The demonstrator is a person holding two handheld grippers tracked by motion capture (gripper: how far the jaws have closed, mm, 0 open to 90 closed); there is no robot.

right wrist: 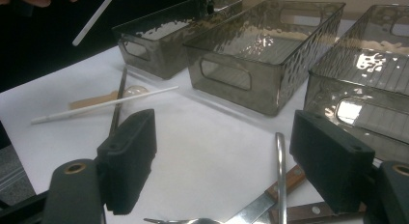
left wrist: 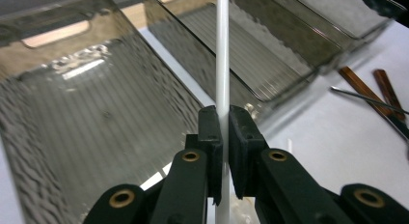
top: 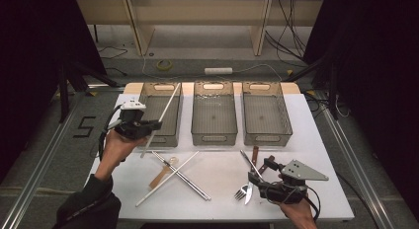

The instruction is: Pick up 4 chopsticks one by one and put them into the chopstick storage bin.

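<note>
High view had the left gripper (top: 148,126) clamped on a white chopstick (top: 165,110), held slanting above the front edge of the leftmost grey bin (top: 175,121), while the right gripper (top: 258,182), jaws wide and holding nothing, rested over the fork (top: 242,192) and knives near the table's front.

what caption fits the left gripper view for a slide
Left gripper shut on a white chopstick, held above the leftmost smoked plastic bin.
</note>
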